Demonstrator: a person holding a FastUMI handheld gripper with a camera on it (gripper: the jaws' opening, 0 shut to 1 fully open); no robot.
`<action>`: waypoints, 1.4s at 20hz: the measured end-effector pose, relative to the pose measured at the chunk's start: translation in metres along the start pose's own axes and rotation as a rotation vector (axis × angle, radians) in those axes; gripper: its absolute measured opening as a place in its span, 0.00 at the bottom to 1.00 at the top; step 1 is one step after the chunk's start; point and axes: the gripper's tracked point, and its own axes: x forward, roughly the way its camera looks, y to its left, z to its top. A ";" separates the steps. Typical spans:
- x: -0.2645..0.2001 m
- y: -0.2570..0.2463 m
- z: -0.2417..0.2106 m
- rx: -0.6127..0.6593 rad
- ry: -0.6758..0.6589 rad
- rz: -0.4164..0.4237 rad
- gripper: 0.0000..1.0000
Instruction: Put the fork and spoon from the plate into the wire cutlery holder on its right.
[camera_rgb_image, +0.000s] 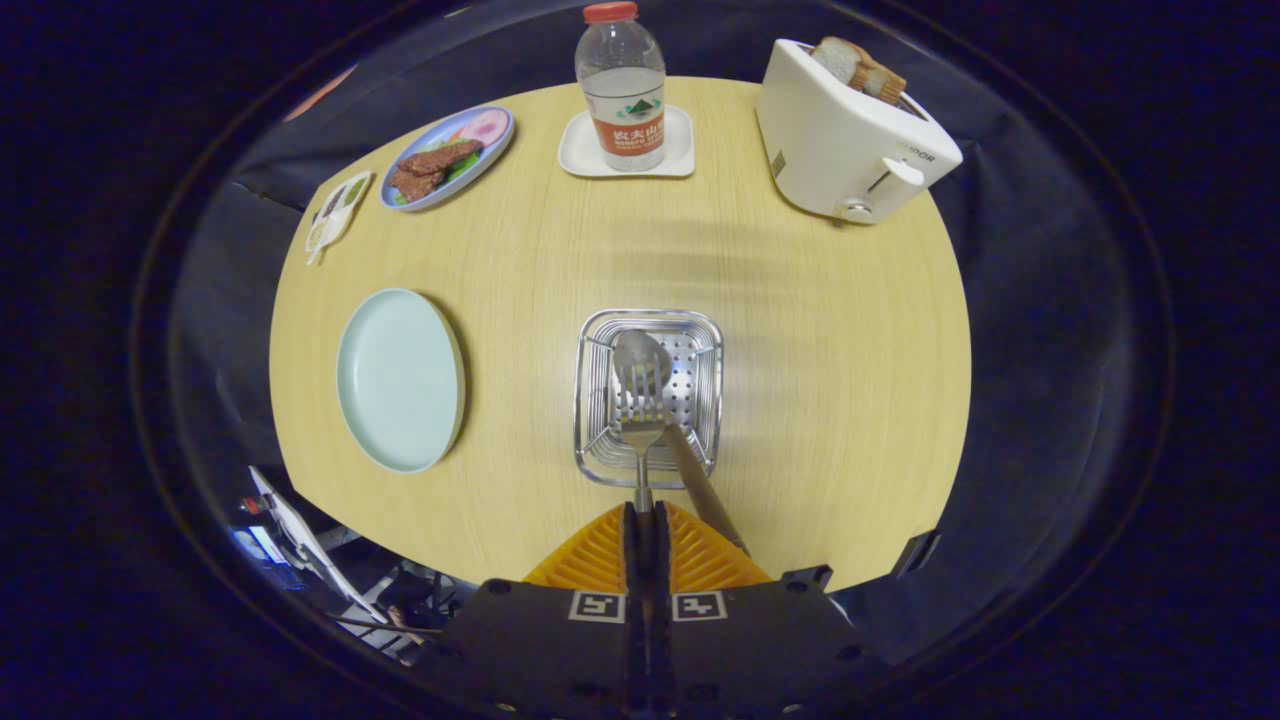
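My gripper (641, 512) is shut on the fork (640, 415), pinching its handle between both fingers. The fork's tines point ahead, over the square wire cutlery holder (700, 330) that stands on the wooden table just beyond the fingers. A spoon (652, 365) lies in the holder, bowl toward the far side, its handle leaning out over the near rim to the right of the fork. To the left of the holder sits the pale blue plate (400, 378), bare.
At the table's far side stand a water bottle (621, 90) on a white coaster (580, 150), a white toaster (850, 150) with bread slices, a blue plate of food (447, 157) and a small packet (335, 212). The round table's edge (450, 570) runs close below the fingers.
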 end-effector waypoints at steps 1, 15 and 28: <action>0.001 0.001 0.003 0.002 0.010 0.003 0.06; -0.018 0.017 0.023 -0.034 -0.092 0.056 0.30; -0.109 0.053 0.035 -0.039 -0.642 0.016 0.94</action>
